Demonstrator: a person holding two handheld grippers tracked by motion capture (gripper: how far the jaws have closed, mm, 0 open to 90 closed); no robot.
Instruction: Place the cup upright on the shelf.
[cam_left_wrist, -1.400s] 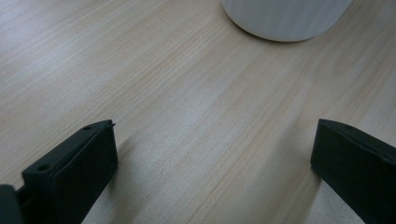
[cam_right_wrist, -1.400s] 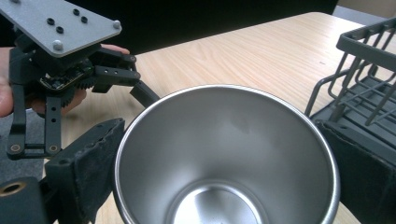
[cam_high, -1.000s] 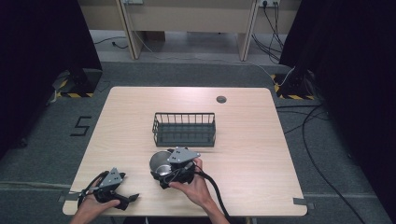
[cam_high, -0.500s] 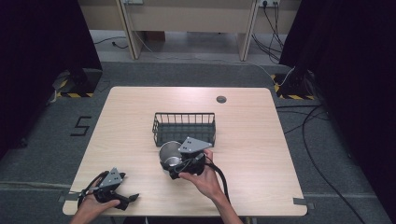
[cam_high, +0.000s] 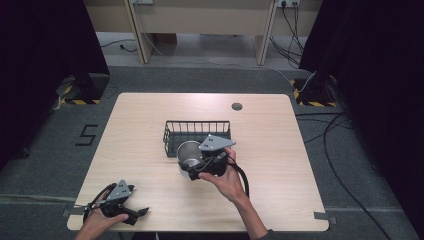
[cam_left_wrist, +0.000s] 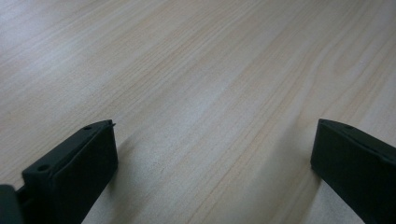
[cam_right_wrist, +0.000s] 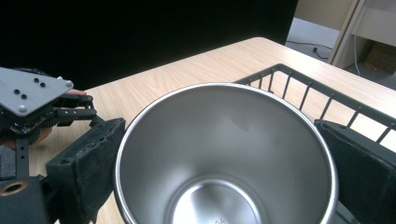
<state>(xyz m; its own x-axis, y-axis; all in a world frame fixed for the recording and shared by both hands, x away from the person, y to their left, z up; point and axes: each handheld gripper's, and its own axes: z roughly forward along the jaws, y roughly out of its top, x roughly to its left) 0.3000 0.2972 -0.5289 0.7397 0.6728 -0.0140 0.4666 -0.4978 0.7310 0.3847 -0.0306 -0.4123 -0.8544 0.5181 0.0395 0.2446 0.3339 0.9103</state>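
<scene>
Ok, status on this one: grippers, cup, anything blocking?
Right gripper shut on steel cup, held at the wire basket near edge. Left gripper open, low over the table, holding nothing. Basket looks empty, nothing blocking.

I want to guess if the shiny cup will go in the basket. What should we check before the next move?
1. Right gripper jaws on both sides of the steel cup: ok.
2. Cup empty: ok.
3. Cup close by the wire basket: ok.
4. Basket has room: ok, nothing in it.
5. Left gripper out of the way, open, at the table's near corner: ok.
6. Grip firm: cannot tell.
</scene>
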